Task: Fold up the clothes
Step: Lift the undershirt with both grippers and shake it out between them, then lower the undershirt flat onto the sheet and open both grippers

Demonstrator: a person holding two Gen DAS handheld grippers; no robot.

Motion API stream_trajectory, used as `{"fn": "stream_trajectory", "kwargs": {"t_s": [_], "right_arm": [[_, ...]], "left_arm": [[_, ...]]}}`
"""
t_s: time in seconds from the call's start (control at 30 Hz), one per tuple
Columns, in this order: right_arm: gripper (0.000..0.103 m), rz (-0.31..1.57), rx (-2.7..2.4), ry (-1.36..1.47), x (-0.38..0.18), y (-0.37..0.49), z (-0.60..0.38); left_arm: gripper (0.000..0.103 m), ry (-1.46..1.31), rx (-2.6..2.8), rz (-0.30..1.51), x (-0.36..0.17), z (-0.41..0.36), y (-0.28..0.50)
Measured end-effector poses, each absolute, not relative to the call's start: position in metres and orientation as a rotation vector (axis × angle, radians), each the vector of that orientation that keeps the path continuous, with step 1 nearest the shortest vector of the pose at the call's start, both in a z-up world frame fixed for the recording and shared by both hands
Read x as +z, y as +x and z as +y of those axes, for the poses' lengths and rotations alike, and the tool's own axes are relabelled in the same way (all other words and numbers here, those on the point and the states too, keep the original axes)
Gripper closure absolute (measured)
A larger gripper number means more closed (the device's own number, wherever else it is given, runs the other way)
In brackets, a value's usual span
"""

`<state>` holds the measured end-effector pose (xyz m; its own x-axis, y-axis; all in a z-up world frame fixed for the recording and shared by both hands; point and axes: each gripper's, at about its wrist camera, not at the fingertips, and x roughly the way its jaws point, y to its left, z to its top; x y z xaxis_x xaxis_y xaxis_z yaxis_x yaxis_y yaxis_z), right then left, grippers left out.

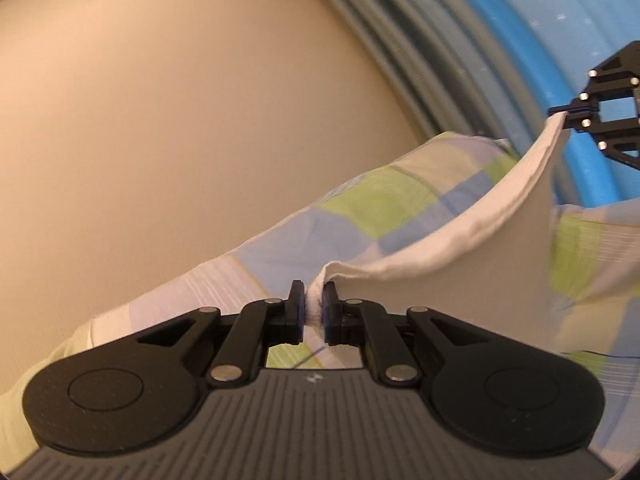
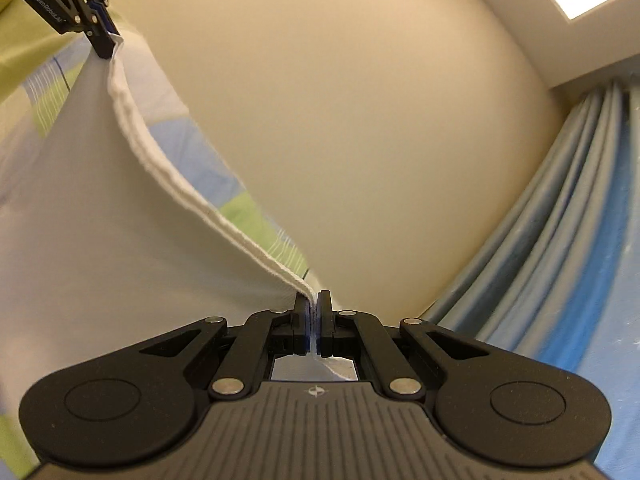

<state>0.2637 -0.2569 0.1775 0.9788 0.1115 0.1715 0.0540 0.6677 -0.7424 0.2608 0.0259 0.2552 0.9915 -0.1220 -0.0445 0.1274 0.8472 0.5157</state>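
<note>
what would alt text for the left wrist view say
The left gripper pinches the hem of a white garment, stretched up to the right gripper holding its other end. Behind are a checked sheet, beige wall and blue curtain.

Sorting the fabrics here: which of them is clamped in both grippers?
The plain white garment, its hemmed edge pinched by the left gripper and right gripper; the checked sheet and blue curtain hang free.
</note>
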Motion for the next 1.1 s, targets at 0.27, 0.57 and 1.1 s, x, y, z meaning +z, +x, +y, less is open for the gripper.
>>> {"fn": "stream_trajectory", "kwargs": {"t_s": [0.27,0.57,1.1], "right_arm": [[0.103,-0.058,0.15,-0.871,0.106,0.138,-0.284],[0.103,0.517,0.431,-0.979,-0.048,0.047,-0.301],[0.103,0.642,0.473,-1.092,-0.072,0.021,-0.297]], "left_arm": [[0.097,0.546,-0.294,0.177,0.157,-0.007,0.119],[0.097,0.558,-0.448,0.538,-0.001,-0.038,0.025],[0.095,0.823,-0.51,0.689,-0.052,-0.056,0.021]]}}
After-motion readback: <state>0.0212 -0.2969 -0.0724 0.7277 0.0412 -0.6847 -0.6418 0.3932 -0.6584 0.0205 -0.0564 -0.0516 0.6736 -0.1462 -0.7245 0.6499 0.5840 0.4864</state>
